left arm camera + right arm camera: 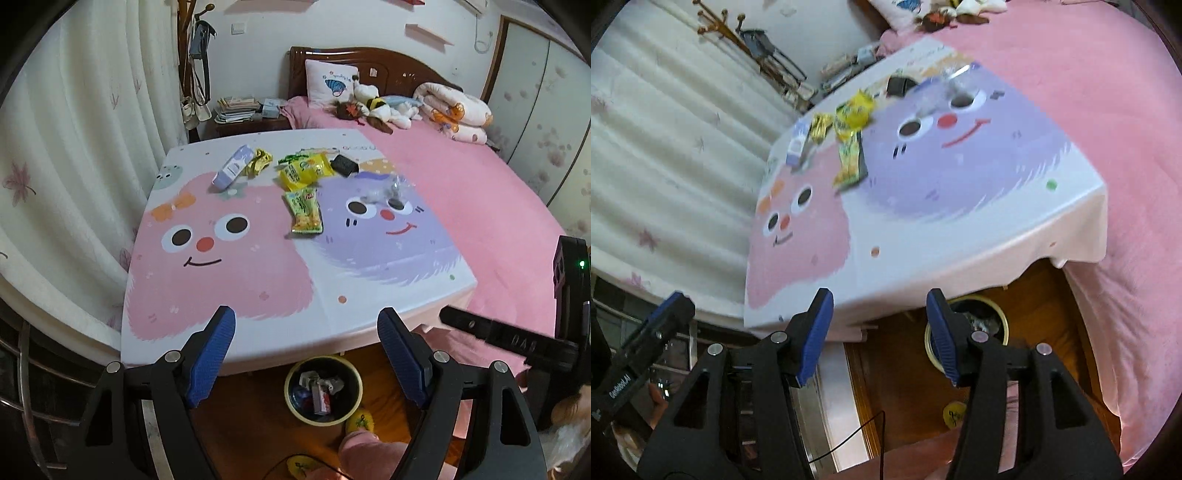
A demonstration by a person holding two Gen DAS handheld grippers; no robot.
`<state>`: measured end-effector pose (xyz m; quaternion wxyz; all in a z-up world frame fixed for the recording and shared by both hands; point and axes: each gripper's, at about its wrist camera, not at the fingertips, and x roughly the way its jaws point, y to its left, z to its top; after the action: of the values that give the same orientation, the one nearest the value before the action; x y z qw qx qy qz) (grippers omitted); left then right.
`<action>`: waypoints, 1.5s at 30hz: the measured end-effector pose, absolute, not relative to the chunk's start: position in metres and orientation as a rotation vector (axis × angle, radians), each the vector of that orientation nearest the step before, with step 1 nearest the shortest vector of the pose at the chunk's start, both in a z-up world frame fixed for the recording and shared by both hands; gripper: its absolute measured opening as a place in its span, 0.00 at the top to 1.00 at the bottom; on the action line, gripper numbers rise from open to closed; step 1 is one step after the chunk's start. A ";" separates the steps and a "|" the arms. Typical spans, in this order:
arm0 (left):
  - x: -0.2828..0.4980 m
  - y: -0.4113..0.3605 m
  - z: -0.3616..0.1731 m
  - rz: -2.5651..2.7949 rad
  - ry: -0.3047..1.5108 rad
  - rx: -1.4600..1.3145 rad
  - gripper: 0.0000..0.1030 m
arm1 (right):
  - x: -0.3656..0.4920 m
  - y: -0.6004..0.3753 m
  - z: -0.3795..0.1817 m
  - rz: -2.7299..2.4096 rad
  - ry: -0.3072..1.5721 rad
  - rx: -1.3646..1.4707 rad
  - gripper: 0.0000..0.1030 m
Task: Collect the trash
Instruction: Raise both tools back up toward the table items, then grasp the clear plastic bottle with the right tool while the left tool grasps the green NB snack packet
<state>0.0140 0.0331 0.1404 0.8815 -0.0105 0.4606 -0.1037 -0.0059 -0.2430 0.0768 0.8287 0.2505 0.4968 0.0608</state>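
Here, both tools are seen spread wide with nothing held between their blue pads. The left tool (306,354) is held above the near edge of the counter (388,302), and the right tool (879,332) is held over the same edge, with the left tool's finger visible at 9 o'clock in the right wrist view.

The trash is gathered at the far side of the counter, toward 12 o'clock in the left wrist view. A lilac carton (233,167) is lying on its side at about 11 o'clock, with a crumpled yellow wrapper (259,161) just beside it. A yellow snack bag (303,170) is placed near the middle, and a green snack packet (304,211) is laid just in front of it, nearer the tools. A small black packet (344,164) is found at 1 o'clock, and a clear crumpled wrapper (388,190) is set on the purple cartoon face of the cloth.

A trash bin (323,389) is stood on the wooden floor below the counter's near edge, between the left tool's fingers in that view; several discarded pieces are already contained in it. The right wrist view is blurred, so finer detail cannot be told there.
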 end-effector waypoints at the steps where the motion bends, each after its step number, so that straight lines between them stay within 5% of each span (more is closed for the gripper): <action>1: 0.014 0.036 0.143 -0.214 0.955 -0.025 0.21 | -0.005 -0.244 0.079 0.124 1.046 0.536 0.52; 19: 0.103 0.040 0.113 -0.103 1.042 -0.070 0.21 | 0.106 -0.309 0.053 0.045 1.016 0.588 0.38; 32: 0.245 -0.048 0.049 0.023 1.203 -0.100 0.21 | 0.281 -0.399 -0.021 0.082 1.145 0.687 0.38; 45: 0.294 -0.072 0.015 0.114 1.251 -0.166 0.21 | 0.363 -0.387 -0.060 0.186 1.285 0.592 0.40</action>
<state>0.2937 -0.0723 0.0145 0.8059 -0.0773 0.5846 0.0532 0.3627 -0.3869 -0.0602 0.7561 0.2715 0.5894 0.0851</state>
